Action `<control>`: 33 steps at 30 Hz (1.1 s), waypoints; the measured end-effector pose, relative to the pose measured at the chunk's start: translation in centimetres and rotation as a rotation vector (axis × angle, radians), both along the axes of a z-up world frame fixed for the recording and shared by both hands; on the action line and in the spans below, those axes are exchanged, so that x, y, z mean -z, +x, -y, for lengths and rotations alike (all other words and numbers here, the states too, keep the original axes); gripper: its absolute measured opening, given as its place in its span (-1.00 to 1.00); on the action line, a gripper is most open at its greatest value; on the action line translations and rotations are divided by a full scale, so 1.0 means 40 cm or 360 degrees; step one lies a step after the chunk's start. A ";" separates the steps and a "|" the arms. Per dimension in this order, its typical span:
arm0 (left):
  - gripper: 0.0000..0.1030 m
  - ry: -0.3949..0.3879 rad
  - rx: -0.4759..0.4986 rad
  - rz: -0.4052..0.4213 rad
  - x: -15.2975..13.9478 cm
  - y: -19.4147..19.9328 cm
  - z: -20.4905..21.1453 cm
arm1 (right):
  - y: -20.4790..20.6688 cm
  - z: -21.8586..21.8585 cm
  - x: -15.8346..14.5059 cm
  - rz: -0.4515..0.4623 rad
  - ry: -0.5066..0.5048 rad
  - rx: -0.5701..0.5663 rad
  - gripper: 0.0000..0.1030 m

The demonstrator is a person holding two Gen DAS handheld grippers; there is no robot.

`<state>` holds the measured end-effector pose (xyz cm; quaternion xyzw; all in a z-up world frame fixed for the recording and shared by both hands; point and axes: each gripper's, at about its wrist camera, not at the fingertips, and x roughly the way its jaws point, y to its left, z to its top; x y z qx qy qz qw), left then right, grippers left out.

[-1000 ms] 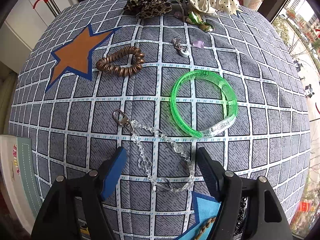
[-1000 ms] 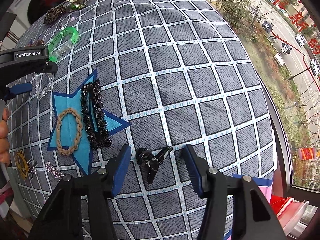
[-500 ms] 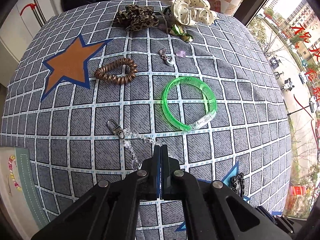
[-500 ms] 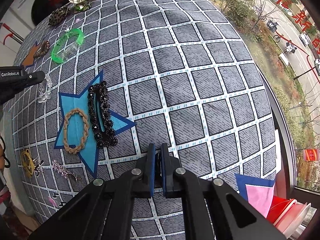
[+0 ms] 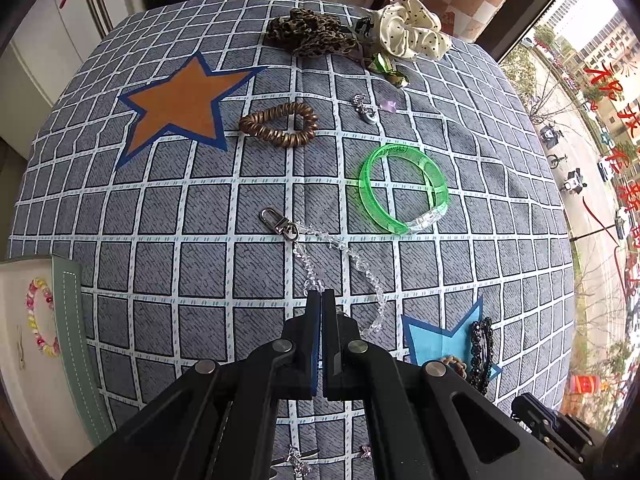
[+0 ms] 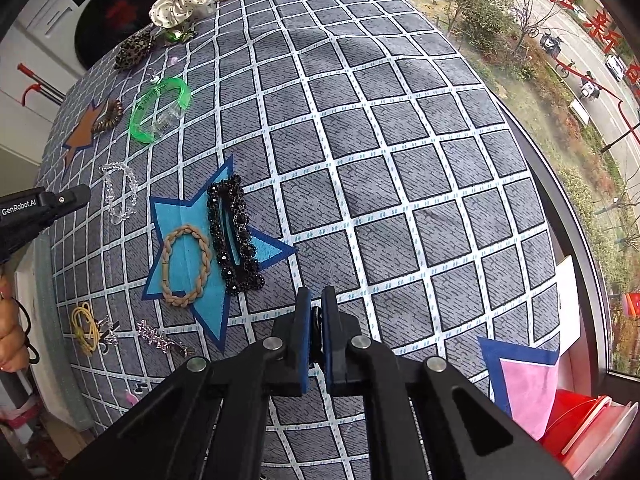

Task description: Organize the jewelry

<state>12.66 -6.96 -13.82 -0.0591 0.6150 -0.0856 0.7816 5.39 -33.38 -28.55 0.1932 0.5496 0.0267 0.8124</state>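
My right gripper (image 6: 316, 292) is shut on a small black hair clip (image 6: 316, 326), a dark sliver between its blue pads, raised above the checked cloth. Just ahead, the blue star patch (image 6: 180, 210) carries a tan braided tie (image 6: 186, 264) and a black beaded clip (image 6: 234, 236). My left gripper (image 5: 322, 294) is shut above the near end of a clear crystal chain (image 5: 360, 264), which its fingers partly hide. From the right wrist, the chain (image 6: 116, 192) lies flat, apart from the left gripper (image 6: 60, 202). A green bangle (image 5: 402, 188) lies beyond.
A brown coil tie (image 5: 280, 124) lies beside an orange star patch (image 5: 176, 108). Leopard (image 5: 312, 34) and cream scrunchies (image 5: 408, 28) sit at the far edge. A green-edged case (image 5: 68, 320) is at the left, a pink star patch (image 6: 524, 384) and red tub (image 6: 580, 420) at the right.
Both grippers went from open to shut. The right one closed on the black hair clip and lifted it off the cloth. The left rose and drew back; the crystal chain kept its shape.
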 end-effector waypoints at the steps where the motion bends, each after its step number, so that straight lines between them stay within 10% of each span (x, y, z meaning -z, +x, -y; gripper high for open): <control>1: -0.87 -0.0005 -0.0034 -0.0020 0.006 0.000 -0.010 | 0.001 -0.008 -0.002 0.0003 0.0001 0.0002 -0.89; 13: -0.87 0.0066 -0.0148 -0.0074 0.046 0.002 -0.051 | -0.010 -0.001 0.015 0.0013 0.0042 0.0024 -0.89; 15: -0.27 0.0088 -0.0135 -0.0062 0.045 0.002 -0.046 | -0.008 0.000 0.014 0.0013 0.0045 0.0020 -0.89; 16: 1.00 0.0103 -0.0138 -0.0062 0.043 0.003 -0.043 | -0.008 0.000 0.014 0.0013 0.0044 0.0022 -0.89; 33: 0.77 0.0274 -0.0145 0.0010 0.187 0.170 0.033 | -0.006 0.017 0.020 -0.0004 0.0072 0.0032 -0.89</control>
